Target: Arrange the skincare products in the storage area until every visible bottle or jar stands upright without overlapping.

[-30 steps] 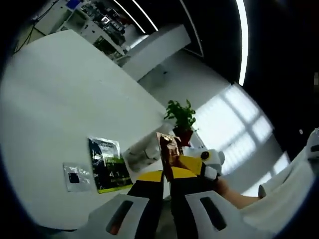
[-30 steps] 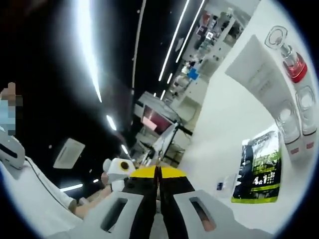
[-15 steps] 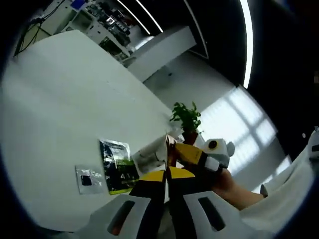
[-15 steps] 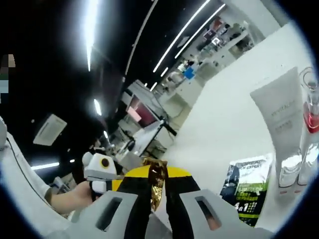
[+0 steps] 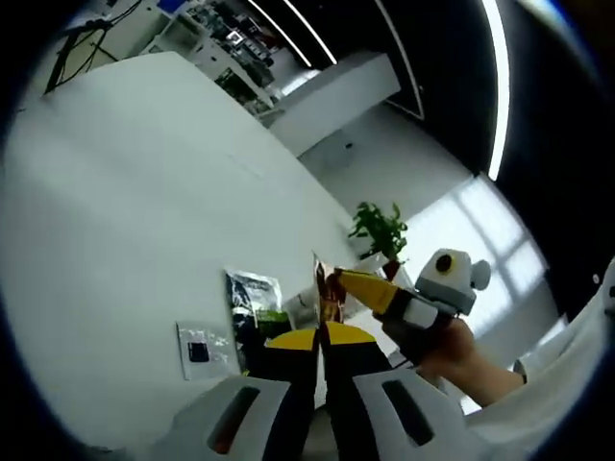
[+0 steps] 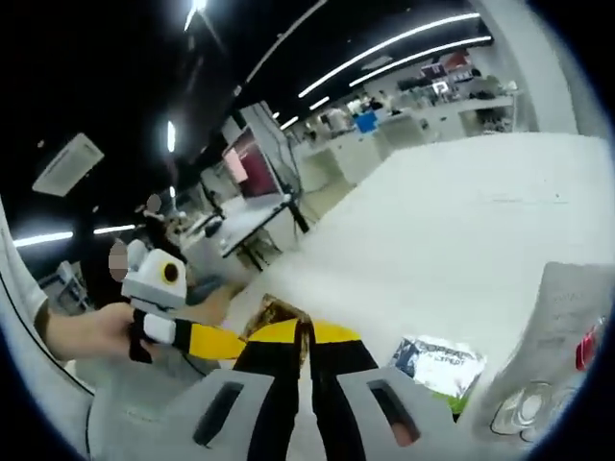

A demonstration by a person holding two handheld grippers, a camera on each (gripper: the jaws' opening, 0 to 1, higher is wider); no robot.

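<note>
a: how far along are we?
b: early. both my grippers, left gripper (image 5: 320, 338) and right gripper (image 6: 306, 338), pinch one gold sachet (image 5: 324, 293); white tube (image 6: 555, 327) lies flat at four o'clock.

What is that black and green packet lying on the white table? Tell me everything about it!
The packet is a flat, shiny sachet, black at the top and bright green lower down, with print too small to read. It lies flat on the white table, beside a smaller clear sachet. In the right gripper view the packet lies next to a white tube. No gripper touches it.
</note>
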